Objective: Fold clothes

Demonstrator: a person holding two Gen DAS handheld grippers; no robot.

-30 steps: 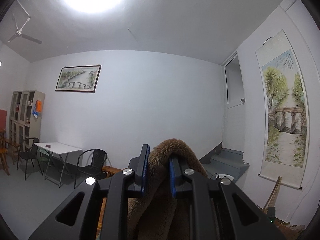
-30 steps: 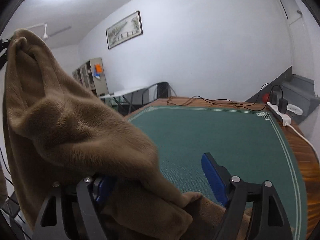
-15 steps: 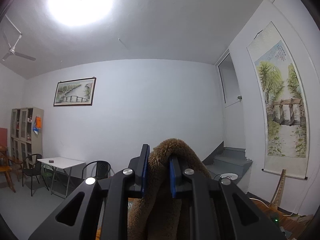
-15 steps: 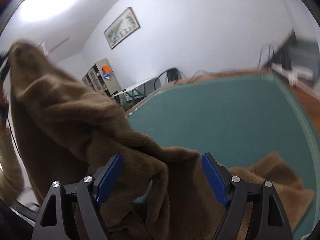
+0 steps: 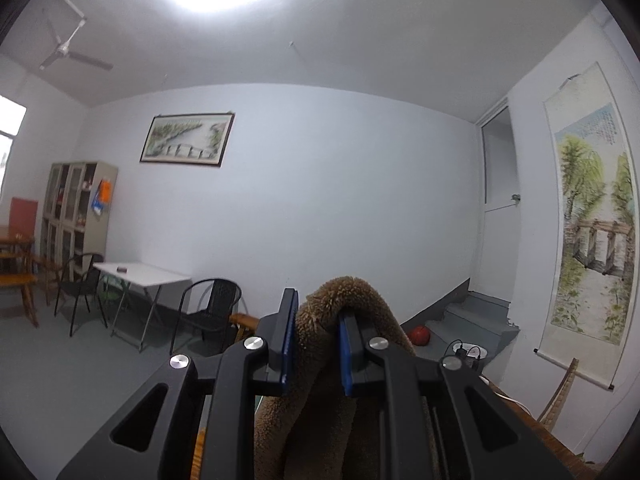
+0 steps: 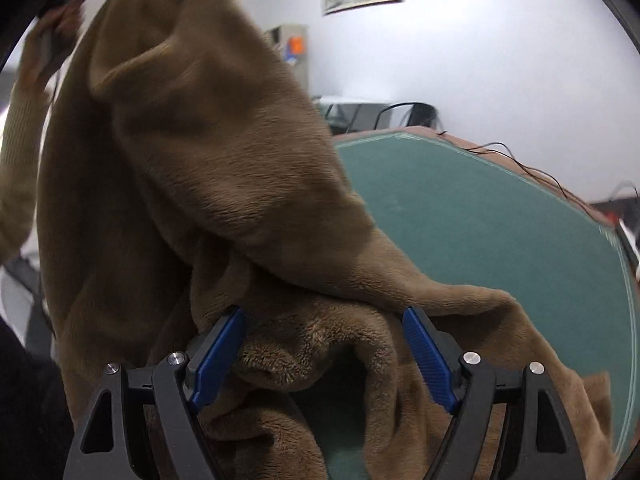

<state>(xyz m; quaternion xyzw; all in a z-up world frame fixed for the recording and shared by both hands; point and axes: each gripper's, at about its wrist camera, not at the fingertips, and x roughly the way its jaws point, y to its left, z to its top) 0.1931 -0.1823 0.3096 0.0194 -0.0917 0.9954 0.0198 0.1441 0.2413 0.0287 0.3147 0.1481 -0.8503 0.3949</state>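
Left gripper point(image 5: 316, 346) pinches a fold of brown fleece garment point(image 6: 208, 152), lifted above the green mat point(image 6: 500, 216). Right gripper point(image 6: 324, 354) gapes wide over bunched fleece at the mat's near edge; far mat bare.

garment point(image 6: 208, 152): brown plush fleece | table mat point(image 6: 500, 232): matt green felt | pads point(image 6: 428, 354): ribbed blue plastic

White walls point(image 5: 320, 200), ceiling fan point(image 5: 64, 50), framed painting point(image 5: 187, 139)
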